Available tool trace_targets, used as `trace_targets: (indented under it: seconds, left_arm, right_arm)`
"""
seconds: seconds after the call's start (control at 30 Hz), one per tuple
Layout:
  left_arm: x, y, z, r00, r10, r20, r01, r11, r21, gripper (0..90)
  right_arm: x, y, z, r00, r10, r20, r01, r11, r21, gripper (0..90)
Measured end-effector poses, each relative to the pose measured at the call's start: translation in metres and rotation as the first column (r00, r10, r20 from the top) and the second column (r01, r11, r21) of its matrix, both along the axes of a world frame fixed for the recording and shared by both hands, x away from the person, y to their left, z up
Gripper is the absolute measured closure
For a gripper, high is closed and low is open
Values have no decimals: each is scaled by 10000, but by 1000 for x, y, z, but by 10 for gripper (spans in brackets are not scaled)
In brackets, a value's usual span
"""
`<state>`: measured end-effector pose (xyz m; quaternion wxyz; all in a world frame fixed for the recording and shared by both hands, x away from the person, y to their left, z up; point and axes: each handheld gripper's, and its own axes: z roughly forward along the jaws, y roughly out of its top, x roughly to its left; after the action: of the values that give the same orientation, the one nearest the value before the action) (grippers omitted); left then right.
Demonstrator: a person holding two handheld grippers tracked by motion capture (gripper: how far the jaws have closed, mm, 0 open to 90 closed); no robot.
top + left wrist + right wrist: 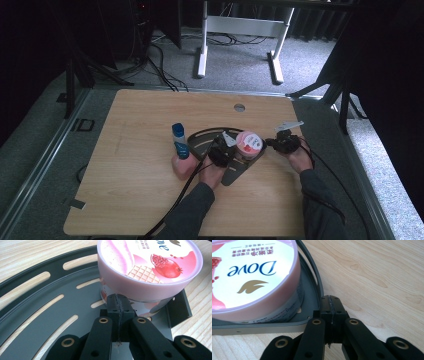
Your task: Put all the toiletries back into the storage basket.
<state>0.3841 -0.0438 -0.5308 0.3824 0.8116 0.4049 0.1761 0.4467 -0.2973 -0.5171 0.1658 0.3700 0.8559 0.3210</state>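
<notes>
Black left tongs [118,301] pressed together against pink tub [150,267]; right tongs [330,302] pressed together, empty.

Table [140,200]: light wood-grain top, matt. Rack [37,322]: dark grey, slotted, smooth matt, looks like metal or plastic. Tub [150,272]: pink plastic, glossy printed lid. Left gripper [117,302] and right gripper [330,305]: black matt plastic, brass-coloured rivets. Floor [235,70]: grey carpet, rough.
</notes>
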Motion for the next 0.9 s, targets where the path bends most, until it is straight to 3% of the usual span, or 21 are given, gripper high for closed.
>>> trace_targets:
  seconds: [0.17, 0.37, 0.9]
  left_arm:
    - [3, -2, 0, 10000, 39, -73, -40, 9999, -152, 899]
    - [5, -9, 0, 9999, -88, -116, 87, 9999, -56, 899]
    - [0, -8, -2, 9990, -397, -204, 394, 9991, -145, 892]
  right_arm:
    - [0, 0, 1, 9999, 104, -58, -104, 9999, -38, 900]
    - [-1, 0, 1, 9995, 304, -132, -303, 9995, 69, 900]
    - [-2, 0, 0, 9997, 234, -70, -233, 9997, 67, 900]
